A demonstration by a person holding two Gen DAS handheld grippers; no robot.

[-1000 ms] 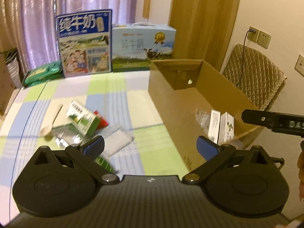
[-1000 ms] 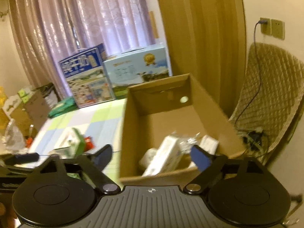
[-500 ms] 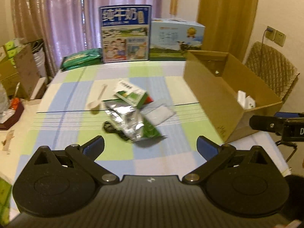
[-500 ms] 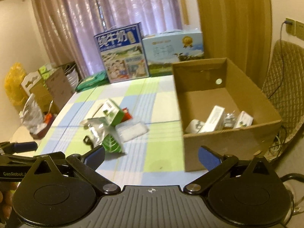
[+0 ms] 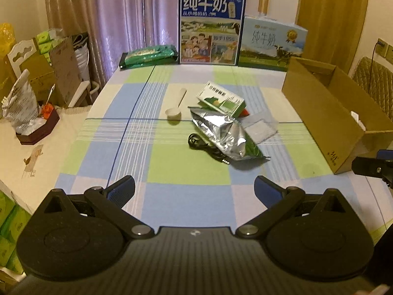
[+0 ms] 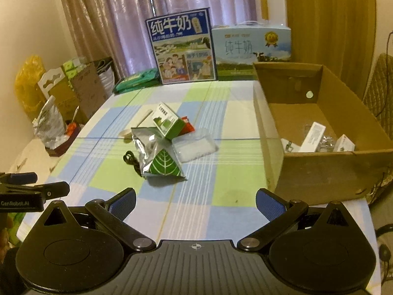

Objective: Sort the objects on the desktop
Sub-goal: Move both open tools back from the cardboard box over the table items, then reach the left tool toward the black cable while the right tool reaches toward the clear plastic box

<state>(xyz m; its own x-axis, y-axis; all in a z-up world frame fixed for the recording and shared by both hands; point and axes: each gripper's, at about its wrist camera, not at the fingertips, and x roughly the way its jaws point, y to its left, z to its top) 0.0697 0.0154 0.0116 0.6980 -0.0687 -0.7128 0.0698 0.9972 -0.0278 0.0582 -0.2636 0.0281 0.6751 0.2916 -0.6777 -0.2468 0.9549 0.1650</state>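
A pile lies mid-table on the checked cloth: a silver foil pouch point(image 5: 222, 131) point(image 6: 157, 156), a green-and-white box point(image 5: 221, 99) point(image 6: 168, 123), a clear plastic packet point(image 5: 260, 127) point(image 6: 194, 145), a black cable point(image 5: 206, 147) point(image 6: 130, 159) and a white spoon point(image 5: 175, 109). The cardboard box point(image 5: 343, 132) point(image 6: 326, 169) at the right holds several small white cartons point(image 6: 312, 139). My left gripper point(image 5: 194, 190) is open above the table's near edge, well short of the pile. My right gripper point(image 6: 195, 200) is open too, with nothing between its fingers.
Two milk cartons point(image 5: 211, 28) point(image 5: 271, 43) and a green packet point(image 5: 147, 55) stand along the far edge. A side table at the left carries a bag and a small tray point(image 5: 36, 127). A quilted chair point(image 5: 375, 83) is behind the cardboard box.
Both grippers have pulled back from the cardboard box and swung left; the pile and the whole table now show. Both stay open.
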